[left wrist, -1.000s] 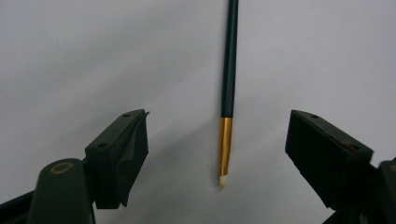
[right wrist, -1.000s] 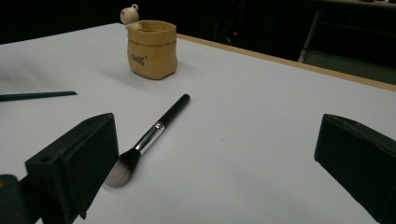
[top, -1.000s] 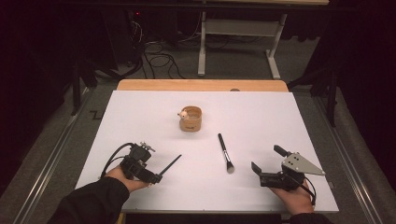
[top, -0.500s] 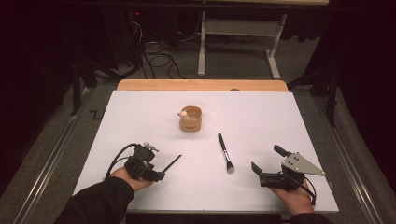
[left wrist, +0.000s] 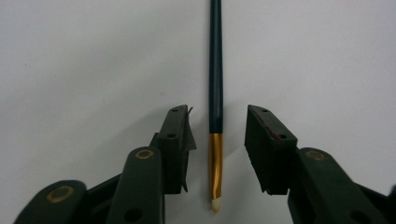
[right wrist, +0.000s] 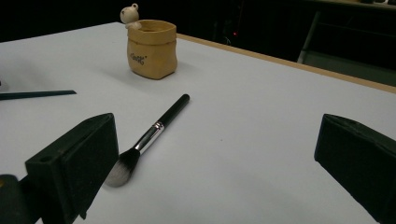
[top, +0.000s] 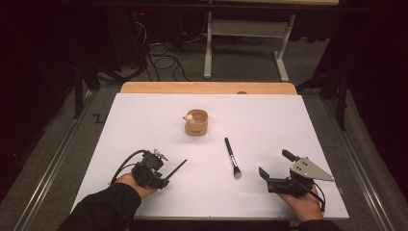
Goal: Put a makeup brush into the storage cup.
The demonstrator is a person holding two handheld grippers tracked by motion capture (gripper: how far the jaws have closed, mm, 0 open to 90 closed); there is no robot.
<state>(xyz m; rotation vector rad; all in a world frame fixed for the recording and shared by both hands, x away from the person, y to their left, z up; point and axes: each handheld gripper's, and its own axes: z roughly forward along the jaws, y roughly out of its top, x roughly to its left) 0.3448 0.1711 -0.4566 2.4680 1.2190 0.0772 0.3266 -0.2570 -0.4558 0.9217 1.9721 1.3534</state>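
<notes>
Between my left gripper's (left wrist: 215, 149) fingers (left wrist: 177, 149) lies the slim brush (left wrist: 215, 93), gold ferrule and pale tip right in the gap, dark handle running straight away from me. The fingers have just been closing in, but there's a sliver of white on each side of the ferrule, so they stand apart and not yet pressing. In the high view, that brush (top: 176, 168) lies flat on the white surface (top: 144, 120), near its front left, angled toward the middle.

My right gripper (right wrist: 215, 172) has its fingers (right wrist: 74, 163) wide apart with nothing between them. Just beyond the left one rests the makeup brush (right wrist: 147, 137), fluffy grey-tipped head nearest me, silver collar, black handle pointing toward the cup.

The tan holder cup (right wrist: 152, 49) stands upright farther back, a small bear figure (right wrist: 130, 14) perched on its rim. There's dark lettering on its front, too small for me to read. I can't see into it from here.
</notes>
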